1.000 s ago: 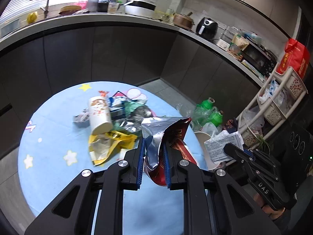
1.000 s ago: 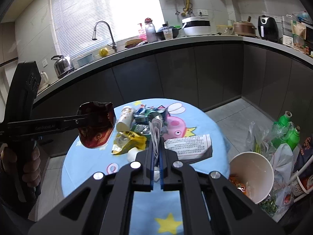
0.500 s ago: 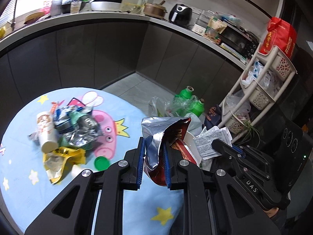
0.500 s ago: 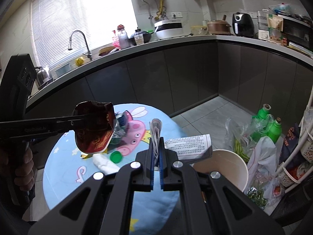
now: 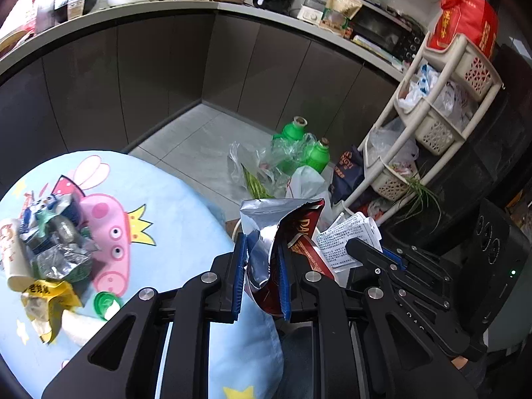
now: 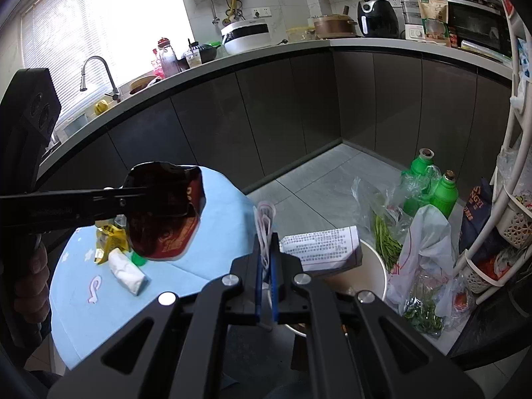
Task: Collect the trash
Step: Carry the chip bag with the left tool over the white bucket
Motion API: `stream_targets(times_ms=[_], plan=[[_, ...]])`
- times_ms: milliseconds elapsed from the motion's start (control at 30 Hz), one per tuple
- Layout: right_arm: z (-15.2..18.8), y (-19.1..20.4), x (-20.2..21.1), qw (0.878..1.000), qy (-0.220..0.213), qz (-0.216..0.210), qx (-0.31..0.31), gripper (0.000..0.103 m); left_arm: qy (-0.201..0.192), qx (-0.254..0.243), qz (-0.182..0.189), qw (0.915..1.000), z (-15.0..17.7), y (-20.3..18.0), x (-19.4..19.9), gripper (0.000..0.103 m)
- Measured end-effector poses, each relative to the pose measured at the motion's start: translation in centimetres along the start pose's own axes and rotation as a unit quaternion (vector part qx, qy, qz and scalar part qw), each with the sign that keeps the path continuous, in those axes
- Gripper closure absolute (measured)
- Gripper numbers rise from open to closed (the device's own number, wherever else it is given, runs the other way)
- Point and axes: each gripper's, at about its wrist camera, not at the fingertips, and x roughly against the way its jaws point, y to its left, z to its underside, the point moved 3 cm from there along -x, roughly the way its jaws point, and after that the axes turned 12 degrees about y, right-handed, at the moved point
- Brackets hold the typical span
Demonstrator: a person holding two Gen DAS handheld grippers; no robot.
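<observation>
My left gripper is shut on an opened red snack bag with a silver lining, held past the right edge of the round table. The right wrist view shows the same bag hanging from the left gripper over the table's edge. A folded printed paper sticks out to the right of my right gripper, which is shut on it, above a white bucket on the floor. A pile of wrappers lies on the table's left.
A yellow wrapper, a green cap and a white tissue lie on the blue cloth. Green bottles and plastic bags of greens stand on the floor beside a cream basket rack. Dark cabinets run behind.
Both grippers have swung right, away from the middle of the table toward its edge and the bucket, each keeping its hold. The trash pile now sits far left in the left wrist view.
</observation>
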Motion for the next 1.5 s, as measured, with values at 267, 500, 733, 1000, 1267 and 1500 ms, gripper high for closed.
stream_targets(times_ms=[267,500,733,1000,1267,1500], plan=[[0.4,-3.4,-2.7,1.000,0.019,-0.003,-0.020,0.097,0.040,-0.004,-0.012,0.9991,-1.6,-1.1,-5.4,0.087],[1.1,-5.3,-6.4,0.999,0.050,-0.014,-0.014,0.097,0.069,-0.008,-0.040,0.9968,-3.3,-1.3,-9.8,0.087],[1.9,-6.3,-10.3,0.996,0.082,-0.023,-0.014,0.097,0.077,-0.003,-0.050,0.9958,-4.5,-0.7,-11.7,0.087],[2.8,-7.7,-12.5,0.994,0.094,-0.035,-0.043,0.070,0.089,-0.005,-0.052,0.9946,-4.7,-0.8,-13.2,0.087],[3.4,-8.5,-12.5,0.993,0.097,-0.033,-0.053,0.069,0.099,-0.006,-0.048,0.9939,-4.8,-1.0,-14.3,0.087],[4.0,-8.3,-12.8,0.992,0.106,-0.029,-0.054,0.069,0.099,-0.012,-0.057,0.9934,-4.8,-1.3,-15.2,0.073]])
